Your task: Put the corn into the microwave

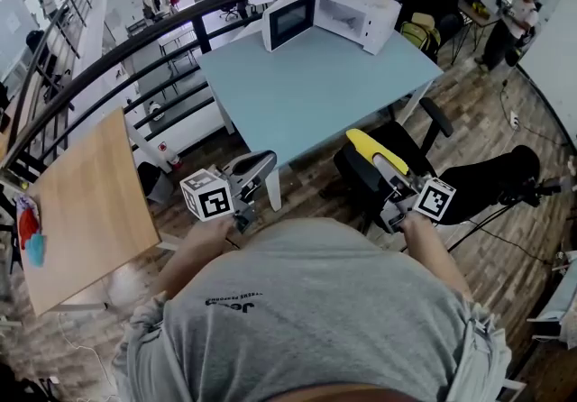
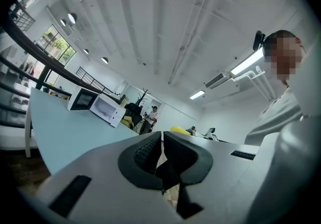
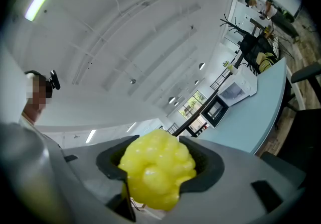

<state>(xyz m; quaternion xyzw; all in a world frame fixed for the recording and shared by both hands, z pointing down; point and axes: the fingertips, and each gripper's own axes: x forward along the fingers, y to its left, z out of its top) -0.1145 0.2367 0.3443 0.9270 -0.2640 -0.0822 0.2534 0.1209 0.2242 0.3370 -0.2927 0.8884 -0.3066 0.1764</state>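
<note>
A yellow corn cob sticks forward out of my right gripper, whose jaws are shut on it; in the right gripper view the corn fills the space between the dark pads. My left gripper is shut with nothing in it, its ribbed pads pressed together. The white microwave stands at the far end of the light blue table, its door swung open. Both grippers hang in front of the table's near edge, well short of the microwave.
A black office chair stands under the corn at the table's right front corner. A wooden table is at the left. A curved black railing runs behind. A person stands far back right.
</note>
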